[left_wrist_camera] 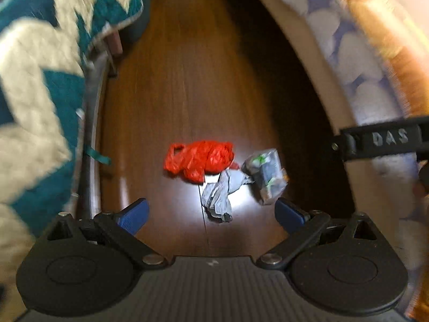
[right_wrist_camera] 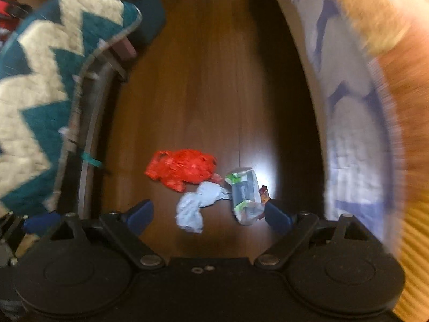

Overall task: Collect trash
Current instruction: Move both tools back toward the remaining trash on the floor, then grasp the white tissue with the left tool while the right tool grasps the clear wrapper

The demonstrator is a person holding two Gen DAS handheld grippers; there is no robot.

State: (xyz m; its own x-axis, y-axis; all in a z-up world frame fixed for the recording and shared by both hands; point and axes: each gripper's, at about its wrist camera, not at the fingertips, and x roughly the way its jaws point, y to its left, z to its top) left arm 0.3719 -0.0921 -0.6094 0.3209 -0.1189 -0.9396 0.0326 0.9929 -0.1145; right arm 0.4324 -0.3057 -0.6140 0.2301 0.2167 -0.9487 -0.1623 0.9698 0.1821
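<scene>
Three pieces of trash lie together on the brown wooden floor: a crumpled red plastic bag, a crumpled grey-blue paper and a clear wrapper with green and dark print. My left gripper hangs above them, pointing steeply down, open with nothing between its blue fingers. In the right wrist view the red bag, the paper and the wrapper lie just ahead of my right gripper, which is open and empty too. Its right fingertip overlaps the wrapper's edge in the picture.
A teal and cream zigzag blanket hangs over a metal frame on the left. A bed edge with blue-patterned sheet and an orange cover runs along the right. The other gripper's black bar shows at right. The floor strip between is narrow.
</scene>
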